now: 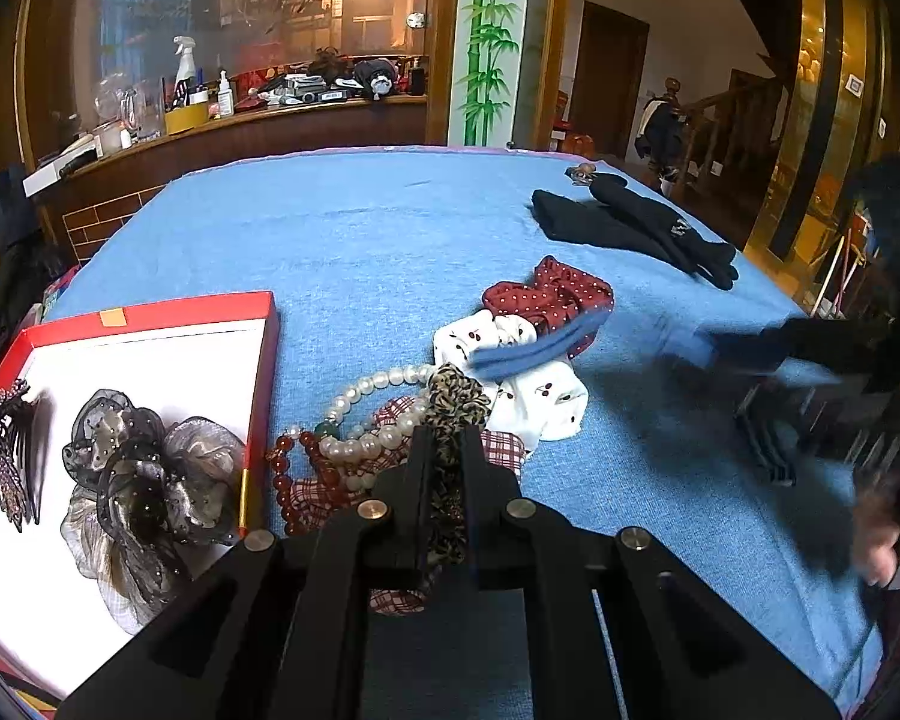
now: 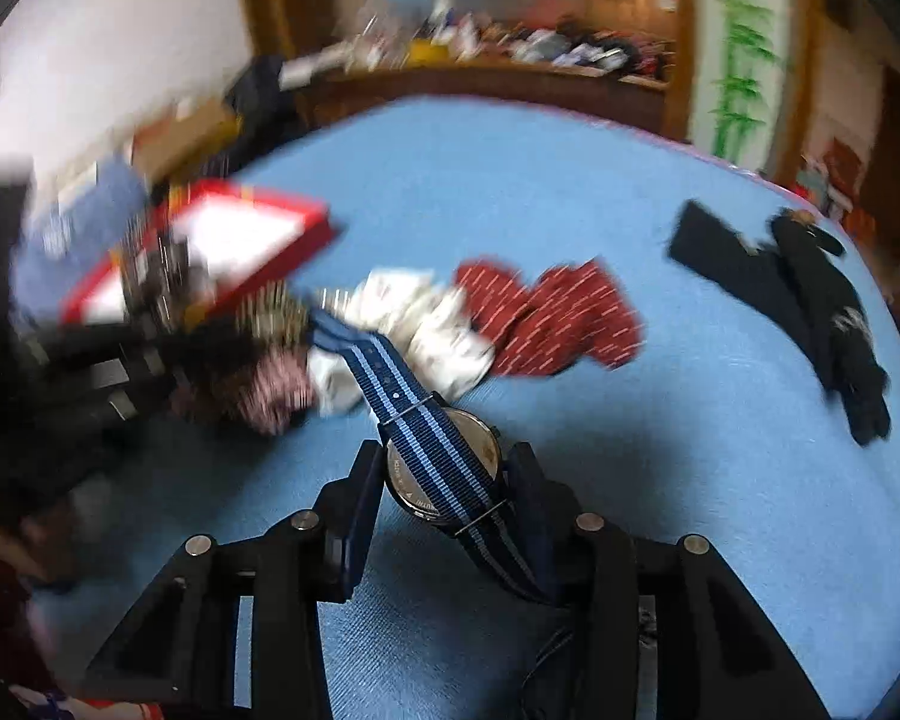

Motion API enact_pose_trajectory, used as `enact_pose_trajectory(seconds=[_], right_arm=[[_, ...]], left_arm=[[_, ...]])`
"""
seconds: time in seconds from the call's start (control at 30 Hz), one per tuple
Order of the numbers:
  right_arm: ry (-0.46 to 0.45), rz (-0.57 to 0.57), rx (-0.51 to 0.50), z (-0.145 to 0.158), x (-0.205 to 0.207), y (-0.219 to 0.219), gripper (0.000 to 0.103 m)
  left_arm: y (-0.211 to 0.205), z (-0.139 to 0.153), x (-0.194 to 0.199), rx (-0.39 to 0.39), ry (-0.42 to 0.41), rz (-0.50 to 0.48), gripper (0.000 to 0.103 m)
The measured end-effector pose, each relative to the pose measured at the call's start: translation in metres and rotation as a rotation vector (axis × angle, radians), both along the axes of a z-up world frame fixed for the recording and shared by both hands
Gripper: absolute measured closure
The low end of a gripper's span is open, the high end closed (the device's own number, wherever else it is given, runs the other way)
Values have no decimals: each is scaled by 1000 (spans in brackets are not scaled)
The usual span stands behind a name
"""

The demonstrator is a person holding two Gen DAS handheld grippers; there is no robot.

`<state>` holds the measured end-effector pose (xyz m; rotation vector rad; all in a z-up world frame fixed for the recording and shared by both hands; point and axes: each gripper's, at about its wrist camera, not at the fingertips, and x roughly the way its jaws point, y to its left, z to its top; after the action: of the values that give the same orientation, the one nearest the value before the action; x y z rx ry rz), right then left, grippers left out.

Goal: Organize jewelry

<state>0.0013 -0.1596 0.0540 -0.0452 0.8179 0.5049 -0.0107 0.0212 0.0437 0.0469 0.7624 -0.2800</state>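
Blue-striped watch [image 2: 444, 468] clamped in right claw [image 2: 444, 480], leopard scrunchie [image 1: 450, 420] pinched in left claw [image 1: 447, 450]

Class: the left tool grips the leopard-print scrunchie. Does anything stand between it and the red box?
Nothing tall. The left tool holds the leopard-print scrunchie above the pearl necklace and red beads, which lie low beside the red box.

Left gripper [image 1: 447, 441] pinches the leopard-print fabric scrunchie [image 1: 455, 405], right of the red cardboard box [image 1: 210, 307] on the blue tablecloth [image 1: 360, 228]. Pearl necklace [image 1: 360, 396] just beside the box; grey organza hair flower [image 1: 144, 468] inside. Right gripper blurred far right.
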Motion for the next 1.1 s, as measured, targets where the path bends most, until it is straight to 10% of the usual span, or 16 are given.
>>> enact_pose_trajectory(seconds=[0.17, 1.1], right_arm=[[-33, -117, 215, 20, -2, -41, 57], [-25, -113, 233, 16, -9, -7, 57]], left_arm=[[-1, 1, -1, 2, -4, -2, 95], [-1, 6, -4, 19, -33, 10, 95]])
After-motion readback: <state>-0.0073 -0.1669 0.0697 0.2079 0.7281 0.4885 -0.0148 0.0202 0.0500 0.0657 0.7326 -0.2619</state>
